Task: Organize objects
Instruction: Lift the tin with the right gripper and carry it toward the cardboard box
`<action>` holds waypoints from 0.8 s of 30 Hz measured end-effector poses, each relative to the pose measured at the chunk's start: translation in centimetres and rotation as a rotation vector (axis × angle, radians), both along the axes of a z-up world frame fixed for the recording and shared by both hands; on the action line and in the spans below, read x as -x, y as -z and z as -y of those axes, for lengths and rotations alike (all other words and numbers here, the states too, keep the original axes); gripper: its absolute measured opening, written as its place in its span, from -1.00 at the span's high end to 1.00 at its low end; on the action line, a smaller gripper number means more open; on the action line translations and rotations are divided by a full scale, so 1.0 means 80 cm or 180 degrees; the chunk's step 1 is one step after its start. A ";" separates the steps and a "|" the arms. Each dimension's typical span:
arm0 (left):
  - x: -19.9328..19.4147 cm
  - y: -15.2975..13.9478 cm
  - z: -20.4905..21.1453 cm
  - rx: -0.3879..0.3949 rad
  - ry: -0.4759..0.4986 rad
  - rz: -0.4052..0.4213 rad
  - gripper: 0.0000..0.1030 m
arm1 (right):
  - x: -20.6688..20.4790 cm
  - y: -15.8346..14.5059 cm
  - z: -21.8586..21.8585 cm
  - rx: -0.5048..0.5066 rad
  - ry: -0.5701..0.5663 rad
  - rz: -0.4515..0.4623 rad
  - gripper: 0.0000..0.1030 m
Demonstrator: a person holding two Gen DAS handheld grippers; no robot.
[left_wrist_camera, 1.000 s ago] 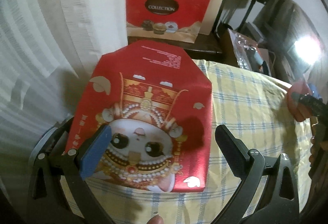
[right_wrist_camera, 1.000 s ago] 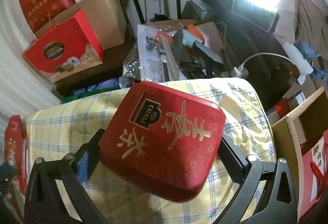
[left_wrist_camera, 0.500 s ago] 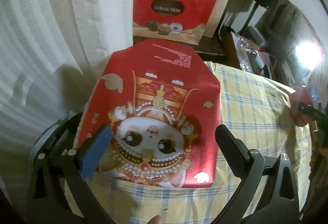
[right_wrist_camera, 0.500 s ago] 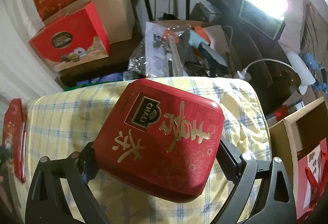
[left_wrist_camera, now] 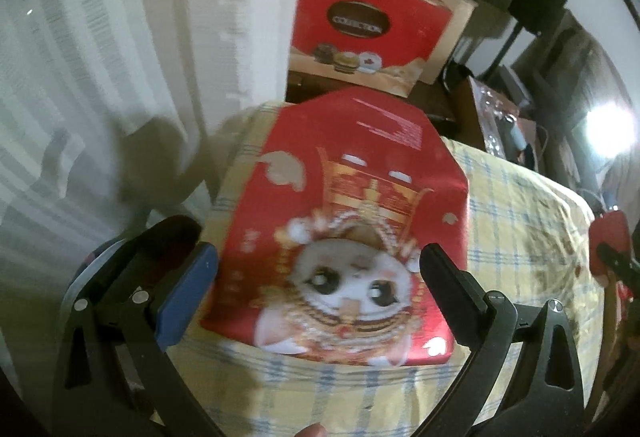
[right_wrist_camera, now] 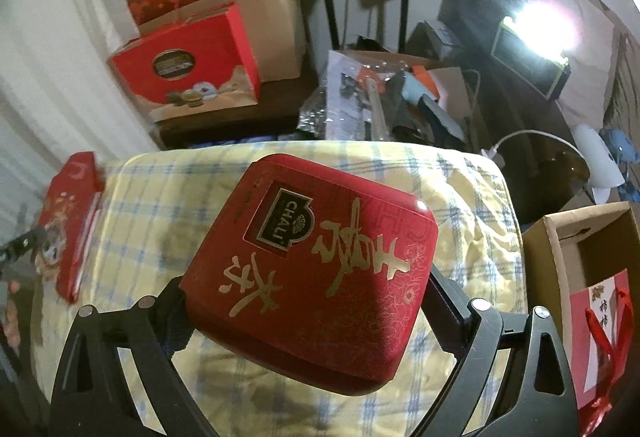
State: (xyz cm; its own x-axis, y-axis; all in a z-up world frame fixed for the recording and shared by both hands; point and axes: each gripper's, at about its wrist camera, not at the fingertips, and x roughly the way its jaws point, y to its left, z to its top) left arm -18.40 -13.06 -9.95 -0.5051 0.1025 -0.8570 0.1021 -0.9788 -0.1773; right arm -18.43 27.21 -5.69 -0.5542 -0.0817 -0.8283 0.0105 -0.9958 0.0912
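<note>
In the left wrist view, the left gripper (left_wrist_camera: pixel 318 269) hangs with its fingers (left_wrist_camera: pixel 188 291) spread wide on either side of a flat red cat-print box (left_wrist_camera: pixel 348 221), without touching it. The box lies on the yellow checked cloth (left_wrist_camera: pixel 520 237) near its left edge, beside a white curtain (left_wrist_camera: pixel 120 37). Behind stands a red "Collection" carton (left_wrist_camera: pixel 360 25). At the far right edge a sliver of red object and black tooling shows, too cropped to read here.

The right wrist view explains that sliver: the right gripper (right_wrist_camera: pixel 308 301) has its fingers (right_wrist_camera: pixel 448 301) clamped against the two sides of a red Chali tin (right_wrist_camera: pixel 312 257) with gold characters, held tilted above the cloth (right_wrist_camera: pixel 160 205). This view also shows the cat-print box (right_wrist_camera: pixel 72 229) edge-on at the cloth's left side, well apart from the tin. Only here appear an open cardboard box (right_wrist_camera: pixel 592 237) at right, a bright lamp (right_wrist_camera: pixel 544 21), and clutter (right_wrist_camera: pixel 384 101) behind the cloth.
</note>
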 end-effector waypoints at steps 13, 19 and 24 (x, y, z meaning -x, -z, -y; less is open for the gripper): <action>-0.015 -0.005 0.018 -0.0084 -0.0048 0.0006 -0.96 | -0.028 -0.010 0.026 0.0031 -0.0196 -0.0025 -0.84; -0.030 -0.023 -0.019 -0.0130 0.0150 -0.0041 -0.96 | -0.044 -0.014 0.033 0.0010 -0.0246 -0.0052 -0.84; -0.037 -0.029 -0.065 -0.0424 0.0388 0.0028 -0.96 | -0.057 -0.016 0.039 -0.0003 -0.0292 -0.0056 -0.85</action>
State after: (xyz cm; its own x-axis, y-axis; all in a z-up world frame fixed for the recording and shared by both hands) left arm -15.46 -7.83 -7.61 -0.4746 0.2754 -0.8360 -0.0136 -0.9520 -0.3059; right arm -13.88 24.13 -4.44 -0.5590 -0.1319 -0.8186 0.1033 -0.9907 0.0891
